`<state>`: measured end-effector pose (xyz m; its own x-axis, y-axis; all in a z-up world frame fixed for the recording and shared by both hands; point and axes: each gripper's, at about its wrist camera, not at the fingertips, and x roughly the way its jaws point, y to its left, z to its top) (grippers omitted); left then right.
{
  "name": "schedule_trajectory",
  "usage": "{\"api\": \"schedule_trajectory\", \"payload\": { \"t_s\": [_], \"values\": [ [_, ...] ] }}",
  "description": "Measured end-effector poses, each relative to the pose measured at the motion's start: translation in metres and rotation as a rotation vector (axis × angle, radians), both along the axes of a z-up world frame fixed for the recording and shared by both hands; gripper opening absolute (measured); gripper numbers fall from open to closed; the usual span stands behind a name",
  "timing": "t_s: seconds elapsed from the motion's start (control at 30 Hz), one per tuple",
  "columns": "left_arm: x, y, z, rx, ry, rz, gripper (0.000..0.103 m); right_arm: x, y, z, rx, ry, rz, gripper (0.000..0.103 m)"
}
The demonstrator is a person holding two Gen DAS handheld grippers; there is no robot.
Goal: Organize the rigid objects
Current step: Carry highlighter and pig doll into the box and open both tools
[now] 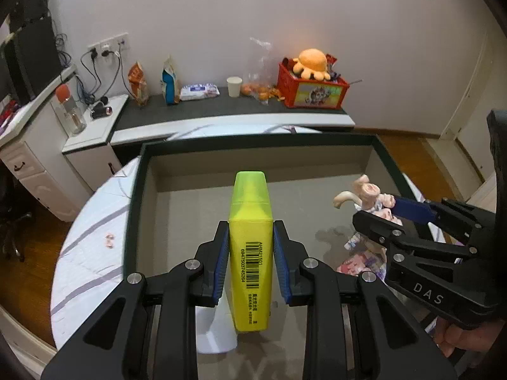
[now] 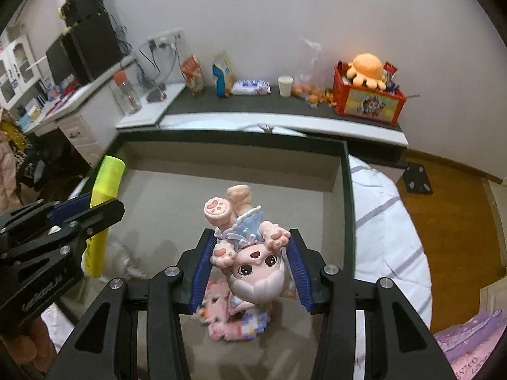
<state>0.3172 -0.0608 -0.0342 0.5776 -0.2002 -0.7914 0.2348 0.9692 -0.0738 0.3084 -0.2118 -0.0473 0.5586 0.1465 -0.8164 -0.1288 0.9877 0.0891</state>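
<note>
My left gripper [image 1: 250, 226] is shut on a yellow highlighter [image 1: 250, 253] with a barcode, cap pointing away. It hangs over a wide, shallow box with a dark green rim [image 1: 253, 141]. My right gripper [image 2: 252, 237] is shut on a pink cat-girl figurine [image 2: 253, 266], held head-down with its paws up, over the same box [image 2: 347, 205]. In the left wrist view the right gripper [image 1: 378, 210] and the figurine [image 1: 367, 190] are at the right. The right wrist view has the left gripper [image 2: 95, 205] and the highlighter [image 2: 107, 177] at the left.
A white object [image 1: 215, 329] and a pink patterned item [image 2: 234, 319] lie on the box floor. The box rests on a white striped quilt [image 1: 88, 253]. Behind, a dark counter [image 1: 206, 107] carries snack bags, a paper cup [image 1: 234, 86] and a red crate [image 1: 312, 90] with an orange plush.
</note>
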Motion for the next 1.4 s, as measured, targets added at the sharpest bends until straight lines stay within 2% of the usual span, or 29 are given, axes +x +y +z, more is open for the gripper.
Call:
{"api": "schedule_trajectory", "payload": {
  "t_s": [0.1, 0.17, 0.23, 0.27, 0.3, 0.33, 0.37, 0.43, 0.5, 0.7, 0.97, 1.23, 1.4],
  "values": [
    [0.003, -0.004, -0.006, 0.011, 0.007, 0.005, 0.031, 0.004, 0.001, -0.003, -0.016, 0.018, 0.001, 0.048],
    [0.003, -0.004, -0.007, 0.016, 0.010, 0.016, 0.047, 0.006, 0.001, -0.005, -0.027, 0.019, -0.007, 0.048],
    [0.001, -0.003, -0.004, 0.015, 0.000, 0.019, 0.072, 0.005, -0.001, -0.006, -0.017, 0.025, -0.018, 0.048],
    [-0.002, -0.002, -0.002, 0.007, -0.010, 0.020, 0.076, 0.005, -0.002, -0.006, -0.008, 0.025, -0.022, 0.048],
    [-0.004, 0.000, 0.001, 0.006, -0.018, 0.023, 0.084, 0.002, -0.004, -0.003, 0.004, 0.015, -0.025, 0.050],
    [-0.007, 0.001, 0.004, 0.008, -0.028, 0.027, 0.088, 0.000, -0.004, 0.001, 0.011, 0.003, -0.027, 0.058],
    [-0.011, 0.004, 0.008, 0.010, -0.040, 0.034, 0.091, -0.003, -0.005, 0.006, 0.009, -0.018, -0.037, 0.061],
    [-0.018, 0.010, 0.017, -0.007, -0.056, 0.043, 0.099, -0.009, -0.007, 0.016, 0.009, -0.054, -0.046, 0.073],
    [-0.028, 0.017, 0.027, -0.022, -0.079, 0.053, 0.101, -0.018, -0.009, 0.028, 0.024, -0.090, -0.053, 0.079],
    [-0.076, 0.033, 0.059, -0.016, -0.168, 0.082, 0.103, -0.062, -0.008, 0.063, 0.048, -0.177, -0.056, 0.080],
    [-0.144, 0.059, 0.073, -0.038, -0.194, 0.105, 0.103, -0.141, -0.019, 0.094, 0.095, -0.262, -0.085, 0.082],
    [-0.198, 0.066, 0.057, -0.029, -0.161, 0.118, 0.103, -0.208, -0.023, 0.080, 0.087, -0.230, -0.098, 0.082],
    [-0.217, 0.064, 0.042, -0.026, -0.123, 0.123, 0.103, -0.228, -0.027, 0.064, 0.088, -0.196, -0.101, 0.082]
  ]
}}
